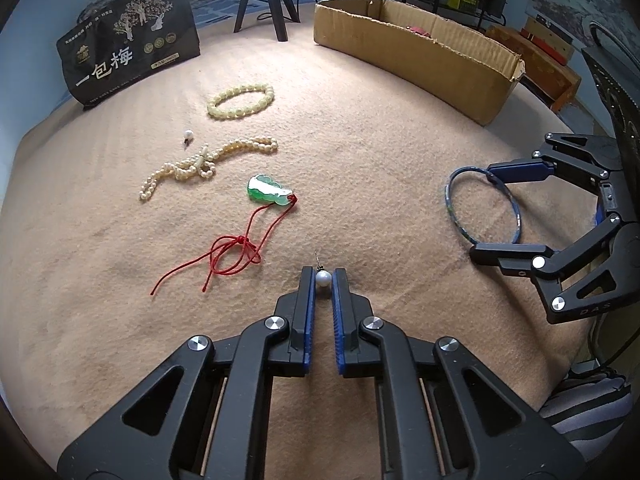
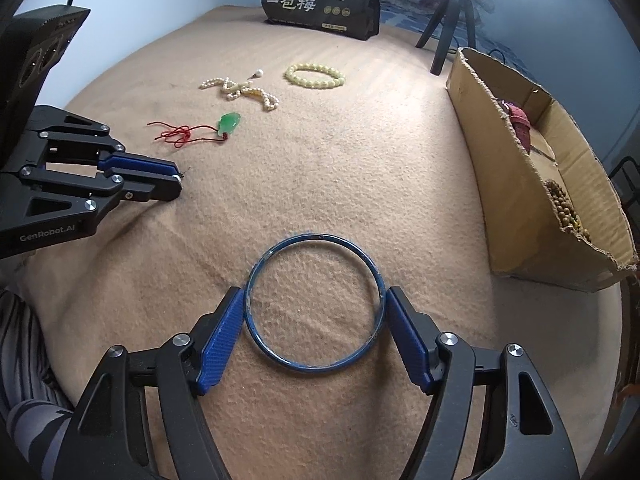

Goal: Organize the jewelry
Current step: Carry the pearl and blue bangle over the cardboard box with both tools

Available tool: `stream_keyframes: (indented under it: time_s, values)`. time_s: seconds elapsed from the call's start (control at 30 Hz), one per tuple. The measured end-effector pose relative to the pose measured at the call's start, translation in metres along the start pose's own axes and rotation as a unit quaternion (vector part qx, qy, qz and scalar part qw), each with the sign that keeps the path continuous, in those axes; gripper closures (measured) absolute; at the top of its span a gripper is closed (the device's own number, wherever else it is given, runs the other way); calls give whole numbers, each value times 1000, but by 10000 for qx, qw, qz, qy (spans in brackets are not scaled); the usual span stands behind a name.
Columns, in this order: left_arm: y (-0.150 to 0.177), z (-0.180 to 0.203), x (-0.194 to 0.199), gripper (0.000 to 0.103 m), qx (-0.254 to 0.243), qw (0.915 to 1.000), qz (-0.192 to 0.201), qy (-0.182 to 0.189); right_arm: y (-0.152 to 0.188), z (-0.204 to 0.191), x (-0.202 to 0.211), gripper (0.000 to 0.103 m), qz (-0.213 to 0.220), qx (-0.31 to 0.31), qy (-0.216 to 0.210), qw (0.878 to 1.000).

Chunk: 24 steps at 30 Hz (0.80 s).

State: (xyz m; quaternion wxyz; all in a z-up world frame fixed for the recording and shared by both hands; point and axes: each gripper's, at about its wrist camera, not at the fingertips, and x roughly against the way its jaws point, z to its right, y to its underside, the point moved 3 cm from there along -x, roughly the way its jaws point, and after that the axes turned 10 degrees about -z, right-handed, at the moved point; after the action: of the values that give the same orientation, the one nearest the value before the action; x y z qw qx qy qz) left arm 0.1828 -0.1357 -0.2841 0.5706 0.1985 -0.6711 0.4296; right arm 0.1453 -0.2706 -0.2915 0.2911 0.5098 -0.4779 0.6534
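From our left wrist camera, we see the left gripper (image 1: 323,278) closed on a pearl stud earring (image 1: 323,278), the pearl pinched between the blue fingertips (image 1: 309,284) with its post pointing away over the tan blanket (image 1: 380,168). Ahead of it lie a jade pendant (image 1: 267,190) on a red cord (image 1: 236,249), a tangled pearl necklace (image 1: 200,164), a second pearl earring (image 1: 187,135) and a yellow bead bracelet (image 1: 241,101). A cardboard box (image 1: 416,60) stands at the far right.

From our right wrist camera, the right gripper (image 2: 314,304) is spread wide, its blue pads (image 2: 224,330) touching both outer sides of a blue bangle (image 2: 315,304) that lies flat on the blanket. The box holds brown beads (image 2: 566,210) and a red item (image 2: 520,124). A black snack bag (image 2: 320,0) and a tripod (image 2: 448,20) stand at the far edge.
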Motion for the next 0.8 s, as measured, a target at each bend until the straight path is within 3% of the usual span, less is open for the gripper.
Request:
stream_keyframes:
  time_s: [0.47,0.8]
  values:
    - [-15,-1,30,96,106,9993,353,54,5,25,41,32,521,-268,240,9980]
    - [-51,7,61,96,143,9962,839,180,7,54,84,32,938,-504,443,9933]
